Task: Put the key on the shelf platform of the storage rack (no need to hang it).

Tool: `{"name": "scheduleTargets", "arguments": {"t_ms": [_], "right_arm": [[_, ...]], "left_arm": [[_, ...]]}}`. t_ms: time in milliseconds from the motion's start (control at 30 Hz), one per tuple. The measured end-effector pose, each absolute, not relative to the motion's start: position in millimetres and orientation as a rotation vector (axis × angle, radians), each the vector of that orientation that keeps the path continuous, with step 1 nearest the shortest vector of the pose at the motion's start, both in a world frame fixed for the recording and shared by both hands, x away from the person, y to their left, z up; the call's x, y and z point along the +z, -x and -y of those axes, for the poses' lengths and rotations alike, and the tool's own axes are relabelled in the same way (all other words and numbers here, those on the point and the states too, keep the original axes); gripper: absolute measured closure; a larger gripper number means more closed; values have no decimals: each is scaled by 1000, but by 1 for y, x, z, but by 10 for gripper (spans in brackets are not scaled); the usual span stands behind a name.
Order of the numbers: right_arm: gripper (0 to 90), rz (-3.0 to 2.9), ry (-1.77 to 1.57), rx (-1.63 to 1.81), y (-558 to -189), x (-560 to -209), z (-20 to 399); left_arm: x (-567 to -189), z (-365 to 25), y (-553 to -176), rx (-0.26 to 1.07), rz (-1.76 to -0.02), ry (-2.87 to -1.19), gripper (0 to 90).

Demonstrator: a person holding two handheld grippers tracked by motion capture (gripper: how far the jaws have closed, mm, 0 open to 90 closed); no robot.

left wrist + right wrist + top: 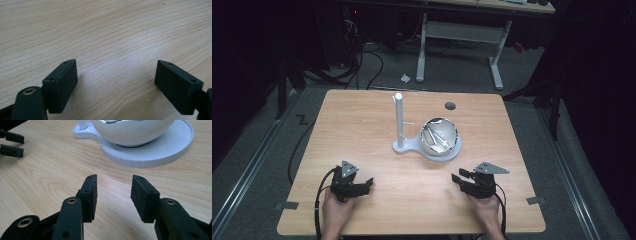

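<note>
Both hands come in from the near edge, each holding a gripper low over the table. The left gripper (368, 184) stands with jaws wide apart and empty; the right gripper (456, 176) likewise gapes, holding nothing.

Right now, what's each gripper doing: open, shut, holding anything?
Left gripper: open, empty, over the bare table.
Right gripper: open, empty, aimed at the white bowl.

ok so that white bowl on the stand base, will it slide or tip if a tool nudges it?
The white bowl looks glossy with a rounded underside on a small foot, so probably slippery and apt to rock. The loose metal pieces inside would likely shift.
</note>
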State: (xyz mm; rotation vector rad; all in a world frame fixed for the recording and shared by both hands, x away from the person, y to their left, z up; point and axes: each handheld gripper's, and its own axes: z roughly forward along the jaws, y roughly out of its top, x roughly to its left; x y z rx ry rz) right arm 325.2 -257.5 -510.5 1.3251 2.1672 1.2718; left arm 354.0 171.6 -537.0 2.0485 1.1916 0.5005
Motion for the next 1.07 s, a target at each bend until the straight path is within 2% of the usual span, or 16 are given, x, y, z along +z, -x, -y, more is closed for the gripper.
{"name": "scheduleTargets", "arguments": {"t_ms": [600,833,1067], "right_arm": [[541,-2257,-1210,1096,-323,-523,230],[479,-2313,-1162,1007,-323,-531,221],[471,-2313,-1143,993,-323,-531,220]], "left_arm": [[-537,-171,-354,499,-1186,-2053,190],[-537,-171,-354,498,-1185,-2052,190],[-537,-171,-353,498,-1185,-2052,190]]}}
